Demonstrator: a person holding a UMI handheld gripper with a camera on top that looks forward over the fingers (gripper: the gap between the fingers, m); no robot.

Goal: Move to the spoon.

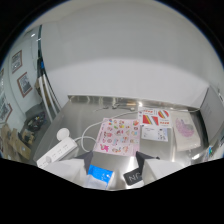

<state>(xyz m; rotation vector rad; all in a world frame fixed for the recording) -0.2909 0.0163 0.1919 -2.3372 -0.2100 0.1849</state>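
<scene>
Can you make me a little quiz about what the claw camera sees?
1. True or false: a spoon lies on the shiny steel table.
2. What lies just ahead of the open claw? A) a colourful rectangular paper sticker sheet B) a yellow banana C) a red cup
3. Fill in: the long plastic power strip with its cable is coloured ___.
Key: 1 false; 2 A; 3 white.

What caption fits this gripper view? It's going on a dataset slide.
Handheld gripper, fingers open, above a steel table with a sticker sheet, cards and a white power strip; no spoon visible.
</scene>
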